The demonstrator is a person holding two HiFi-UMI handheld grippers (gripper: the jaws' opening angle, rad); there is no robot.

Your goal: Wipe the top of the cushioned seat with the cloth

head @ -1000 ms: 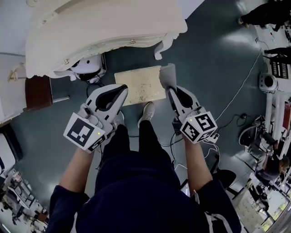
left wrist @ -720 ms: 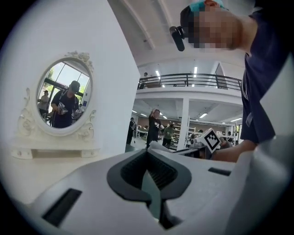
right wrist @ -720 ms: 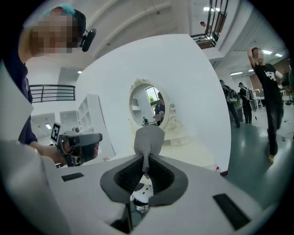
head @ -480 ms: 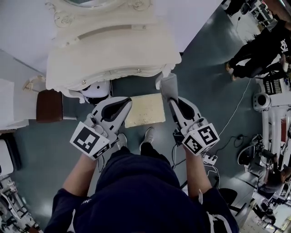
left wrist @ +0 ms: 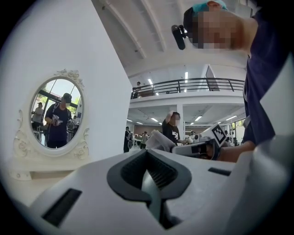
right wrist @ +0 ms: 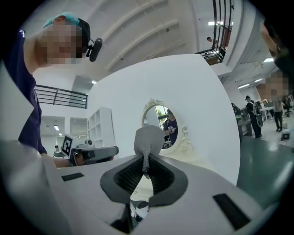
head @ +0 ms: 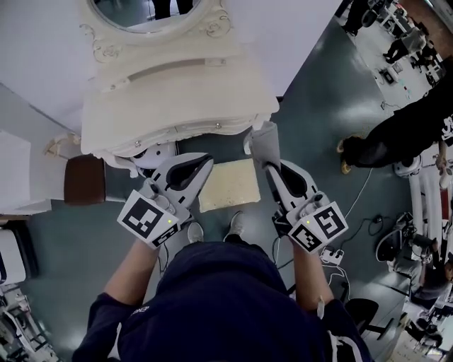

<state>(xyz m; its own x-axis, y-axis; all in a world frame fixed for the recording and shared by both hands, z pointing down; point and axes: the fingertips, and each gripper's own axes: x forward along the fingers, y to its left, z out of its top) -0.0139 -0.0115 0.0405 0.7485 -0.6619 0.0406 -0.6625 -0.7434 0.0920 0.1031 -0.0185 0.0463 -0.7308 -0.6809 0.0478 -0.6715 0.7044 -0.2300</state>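
Note:
In the head view the cushioned seat (head: 230, 185), a cream rectangular pad, stands on the floor below and between my two grippers. My right gripper (head: 272, 165) is shut on a grey cloth (head: 263, 138) that sticks up from its tips, past the seat's far right corner and in front of the dressing table's edge. The right gripper view shows the cloth (right wrist: 148, 139) pinched upright between the pads of the right gripper (right wrist: 146, 168). My left gripper (head: 204, 160) hovers over the seat's left edge, shut and holding nothing. In the left gripper view the left gripper (left wrist: 148, 159) points up at the mirror.
A cream dressing table (head: 177, 85) with an oval mirror (head: 152, 10) stands just beyond the seat. A brown stool (head: 83, 179) is to the left, a white round device (head: 152, 153) under the table. A person (head: 403, 134) stands at right; cables (head: 357, 192) cross the floor.
Both grippers have risen and now point toward the dressing table; the seat looks smaller and lower. The cloth stays in the right gripper. A person has walked in at right.

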